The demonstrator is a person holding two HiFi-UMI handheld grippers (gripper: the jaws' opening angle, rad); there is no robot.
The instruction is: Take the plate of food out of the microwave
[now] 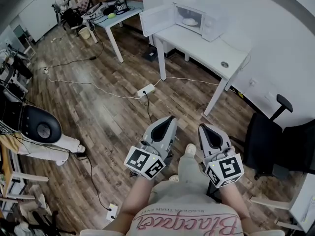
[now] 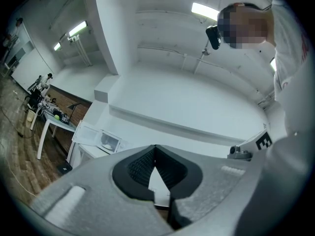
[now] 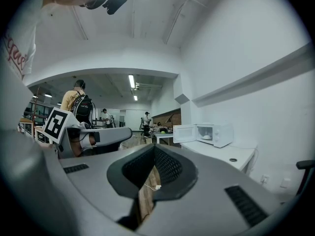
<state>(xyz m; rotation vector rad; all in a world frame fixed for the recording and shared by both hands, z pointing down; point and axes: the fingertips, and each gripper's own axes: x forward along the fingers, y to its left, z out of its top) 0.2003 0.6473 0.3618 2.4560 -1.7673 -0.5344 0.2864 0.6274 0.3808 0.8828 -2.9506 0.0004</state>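
Person stands on the wood floor, well apart from the microwave, a gripper in each hand, both held low near the body.

L side: left gripper has its jaws together w/ nothing between them. In the left gripper view the black ribbed pads meet at the tip, and only a sliver of bkgd shows below where they widen toward the camera.

R side: right gripper is the same, tips meeting and nothing held. The right gripper view shows a strip of floor and a white cable through the gap behind the tips. Each gripper carries its marker cube at the rear, close to the person's shirt.

Task item: the plate sits inside the microwave cavity, w/ something pale on it — too small to tell what. Microwave door is swung wide open to the left. The oven stands at the far end of a white table, against the wall. Both gripper views catch it in the distance, door open, plate visible inside.

Other stuff: a white power strip w/ cables lies on the floor betw. the person and the table. A black office chair is at the right. A second desk w/ gear and ppl around it is far back left.
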